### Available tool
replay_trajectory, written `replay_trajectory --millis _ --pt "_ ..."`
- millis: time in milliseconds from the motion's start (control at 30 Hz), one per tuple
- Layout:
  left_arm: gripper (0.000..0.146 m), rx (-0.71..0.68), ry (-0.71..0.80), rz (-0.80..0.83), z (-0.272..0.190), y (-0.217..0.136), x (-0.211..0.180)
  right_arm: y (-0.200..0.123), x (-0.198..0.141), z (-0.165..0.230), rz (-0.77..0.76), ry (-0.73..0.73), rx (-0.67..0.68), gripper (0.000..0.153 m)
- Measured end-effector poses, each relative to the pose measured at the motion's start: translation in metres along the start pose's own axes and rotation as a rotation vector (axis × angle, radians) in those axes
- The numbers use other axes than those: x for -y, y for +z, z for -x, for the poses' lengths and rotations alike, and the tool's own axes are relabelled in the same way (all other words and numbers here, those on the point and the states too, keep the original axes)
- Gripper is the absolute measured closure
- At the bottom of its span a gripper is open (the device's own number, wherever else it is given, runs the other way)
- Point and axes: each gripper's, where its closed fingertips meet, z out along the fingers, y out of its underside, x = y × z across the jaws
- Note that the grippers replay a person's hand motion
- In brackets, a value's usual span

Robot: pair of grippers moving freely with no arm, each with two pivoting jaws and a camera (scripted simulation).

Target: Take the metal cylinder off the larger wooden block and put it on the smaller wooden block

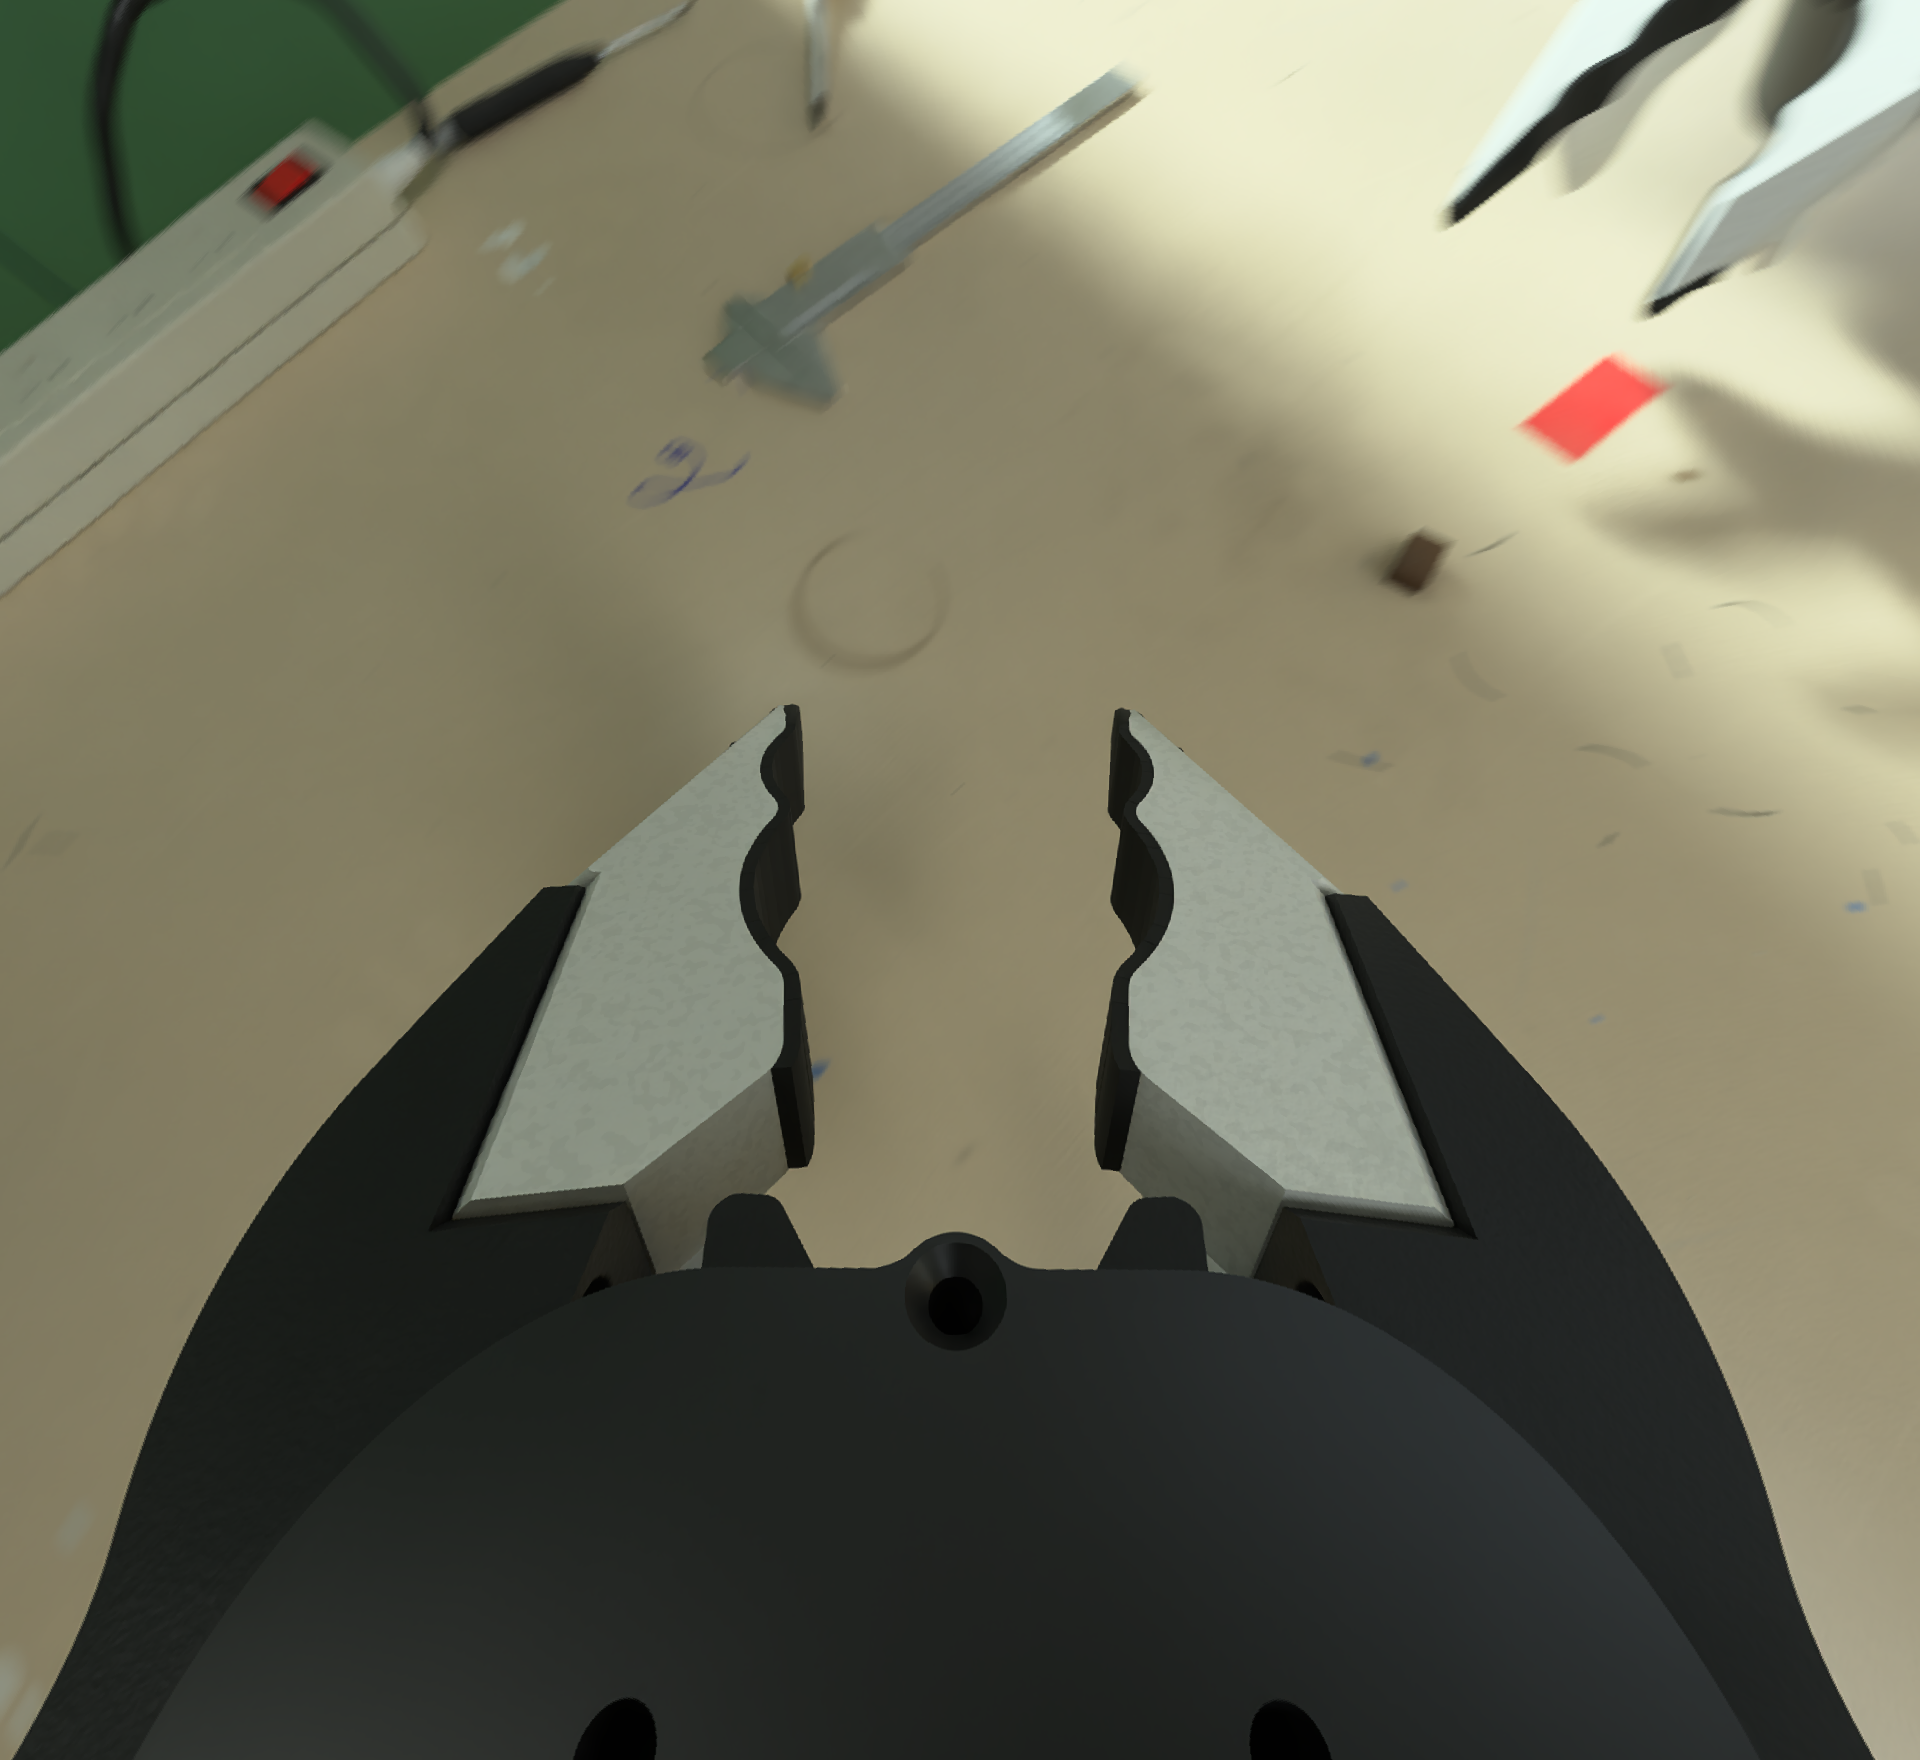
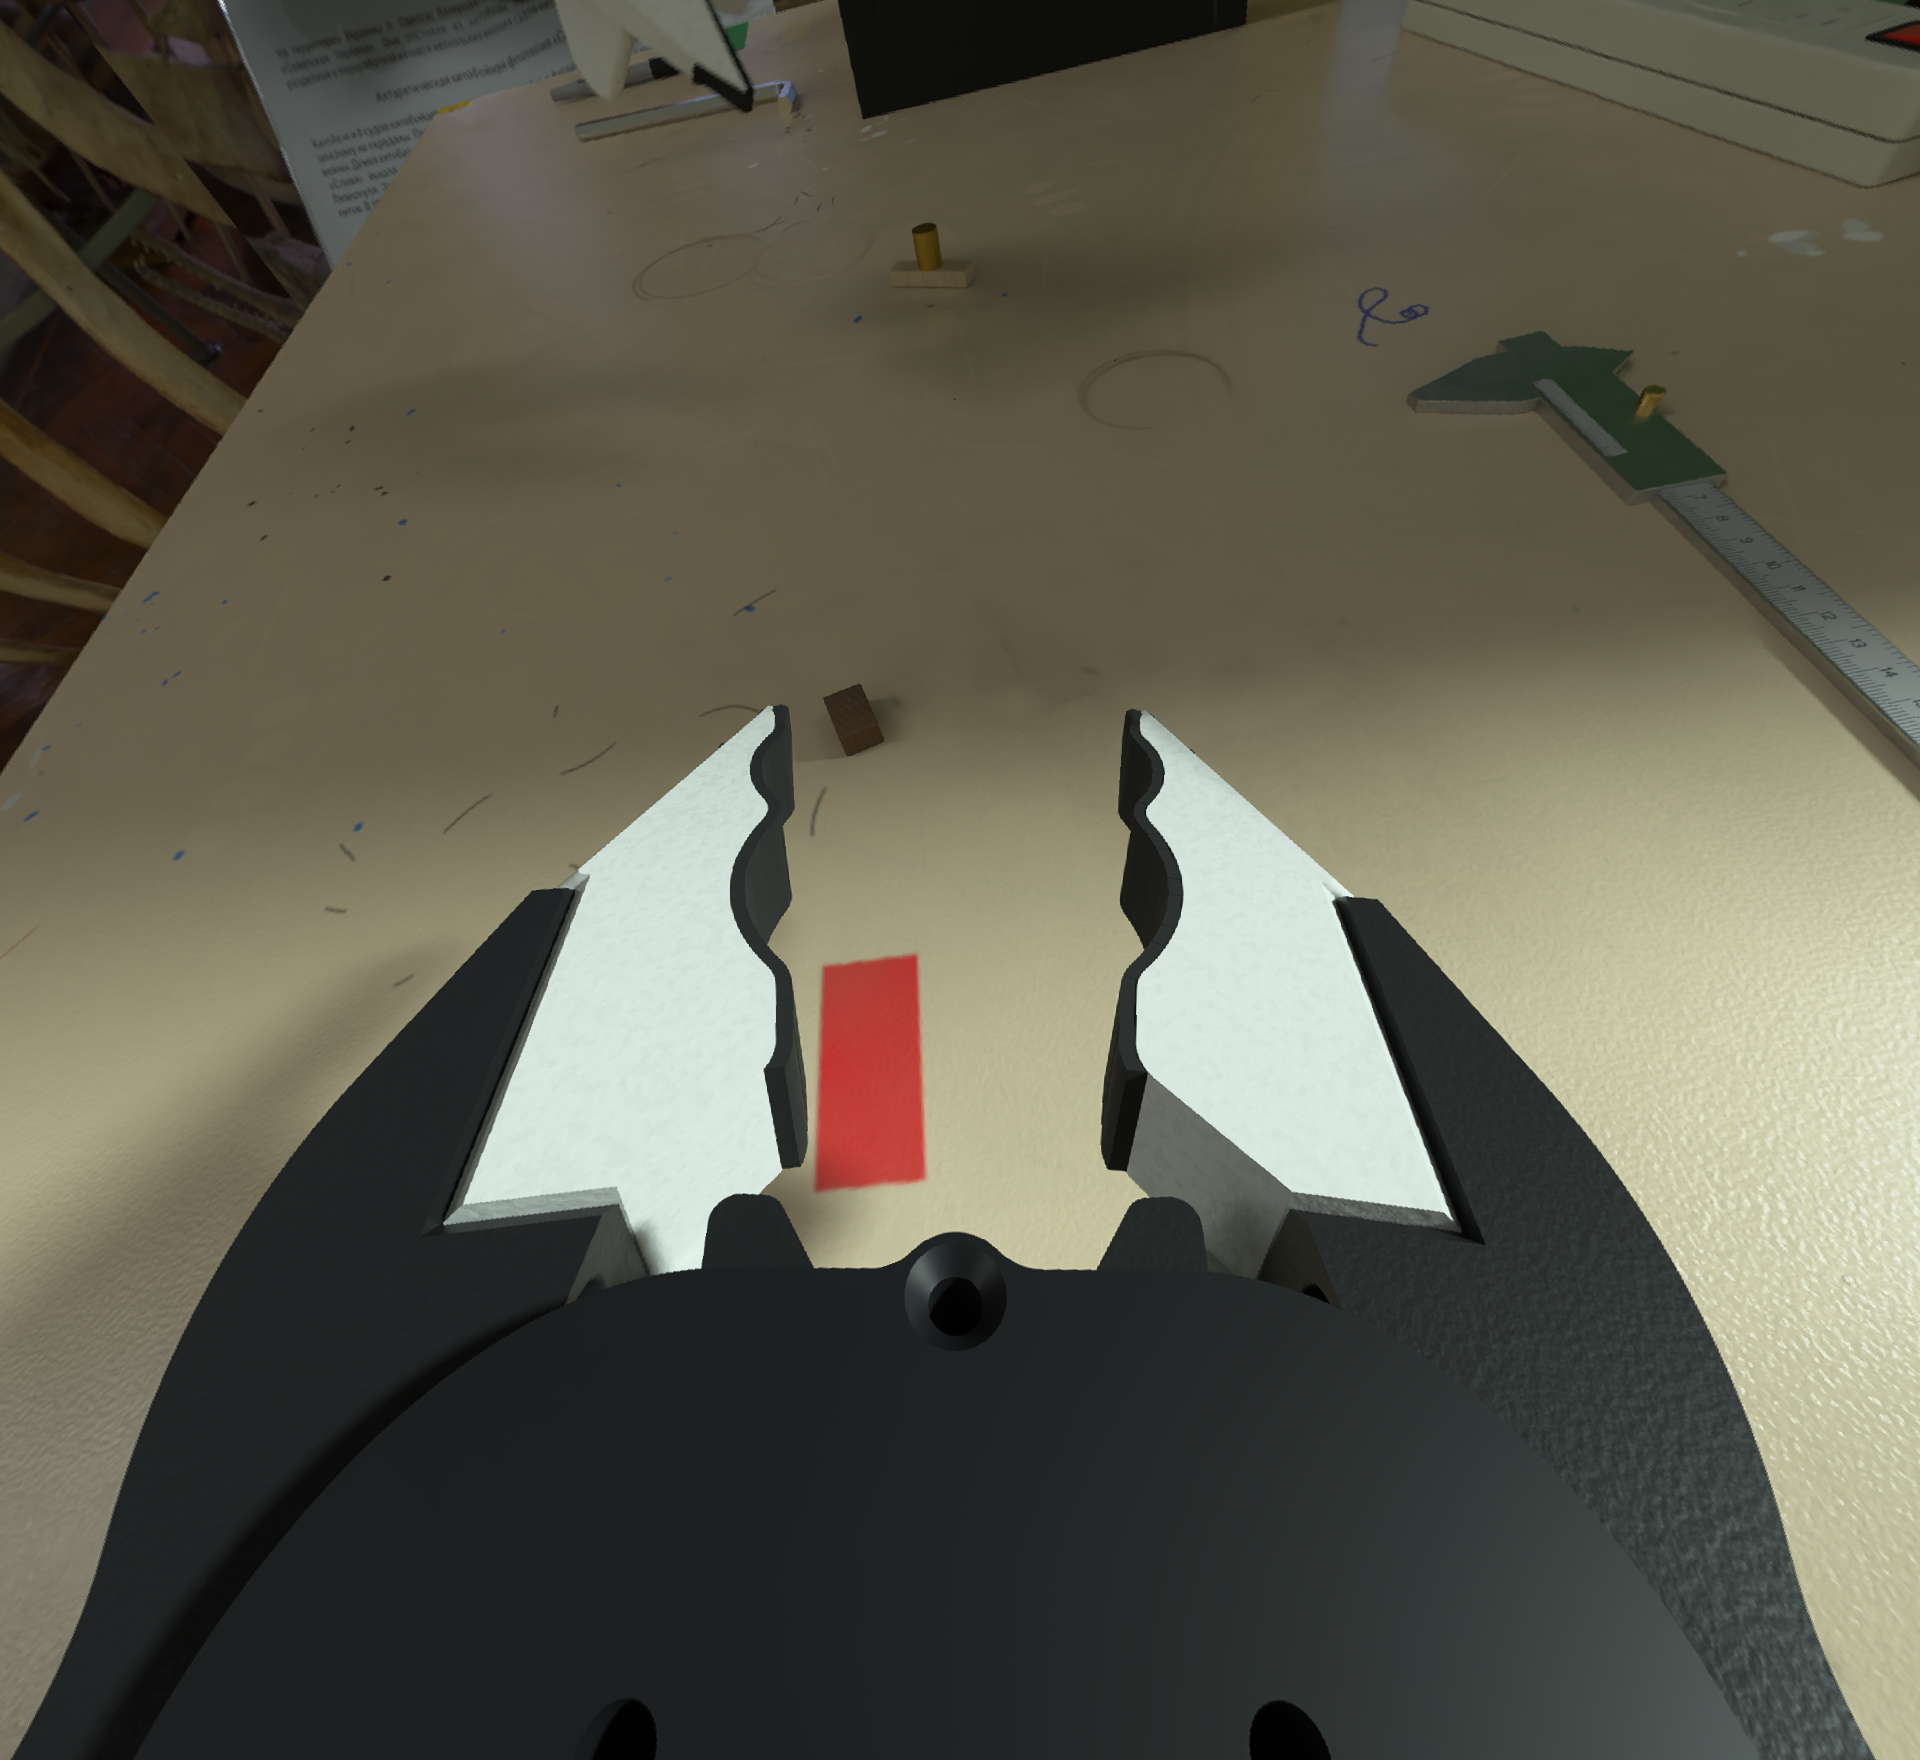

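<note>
Your right gripper (image 2: 954,723) tilts down over the table (image 2: 1351,879), jaws wide apart and empty, a red patch (image 2: 871,1071) between them. Your left gripper (image 1: 954,723) is likewise spread, holding nothing. Far ahead, the metal cylinder (image 2: 926,245) stands on the pale block (image 2: 932,275); the small dark block (image 2: 854,720) lies just beyond your right gripper's left fingertip. The left view is blurred.

beige table (image 2: 1351,879), caliper (image 2: 1621,453), dark block (image 2: 854,719)

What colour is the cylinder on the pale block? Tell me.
Brassy yellow-gold; the metal cylinder shows best in the right wrist view.
</note>
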Motion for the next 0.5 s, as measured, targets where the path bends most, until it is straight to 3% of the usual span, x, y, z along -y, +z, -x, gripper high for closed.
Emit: replay_trajectory --millis 167,333,500 --pt "0.086 0.13 -0.105 0.218 0.061 -0.019 -0.043 0.001 -0.001 0.0 0.006 0.007 0.003 0.09" --pt "0.087 0.089 -0.229 0.422 0.089 -0.006 -0.084 0.002 -0.002 -0.001 0.013 0.015 0.006 0.09" --pt "0.098 0.08 -0.272 0.599 0.099 0.006 -0.11 0.001 -0.002 -0.001 0.009 0.021 0.009 0.09"
